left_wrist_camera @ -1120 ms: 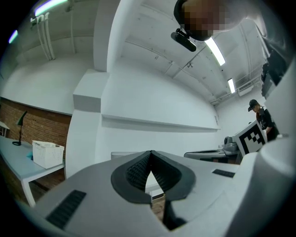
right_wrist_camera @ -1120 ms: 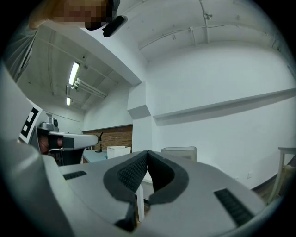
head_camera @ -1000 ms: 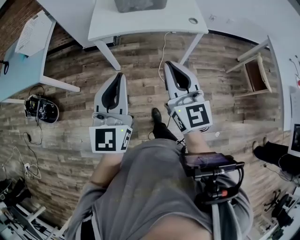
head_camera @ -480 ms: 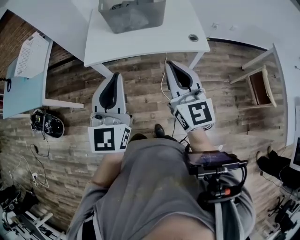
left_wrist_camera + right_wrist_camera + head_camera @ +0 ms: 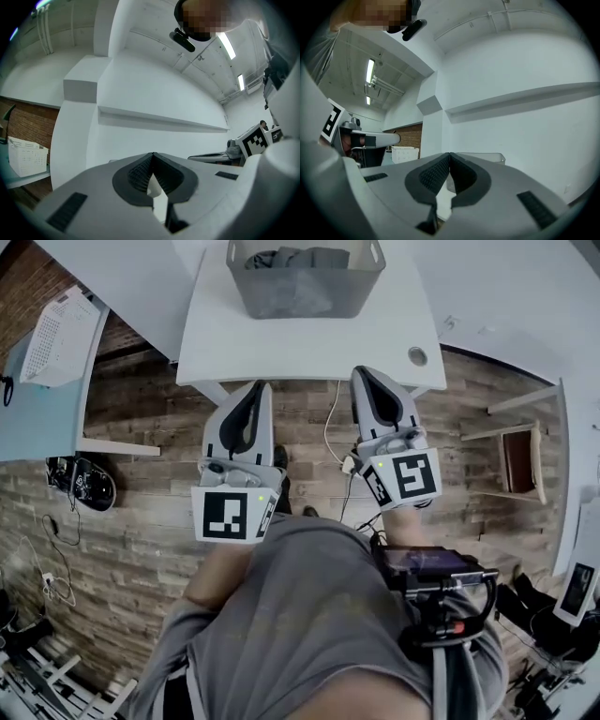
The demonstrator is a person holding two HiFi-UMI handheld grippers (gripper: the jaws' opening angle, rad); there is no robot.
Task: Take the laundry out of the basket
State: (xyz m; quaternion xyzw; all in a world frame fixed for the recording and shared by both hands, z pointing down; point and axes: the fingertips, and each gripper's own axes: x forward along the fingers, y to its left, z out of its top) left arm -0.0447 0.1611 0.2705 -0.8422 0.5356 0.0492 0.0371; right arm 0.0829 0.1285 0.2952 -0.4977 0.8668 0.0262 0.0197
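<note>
Your left tongs [image 5: 259, 385] and right tongs [image 5: 360, 371], both clenched empty, face a smooth white surface [image 5: 225, 343] bearing a grey rectangular basket [image 5: 305, 296] of crumpled laundry [image 5: 300, 257].

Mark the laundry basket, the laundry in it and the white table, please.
laundry basket [image 5: 305, 298]: head view, on its front wall.
laundry [image 5: 309, 257]: head view, on the dark cloth inside the basket.
white table [image 5: 281, 351]: head view, on the bare top in front of the basket.
</note>
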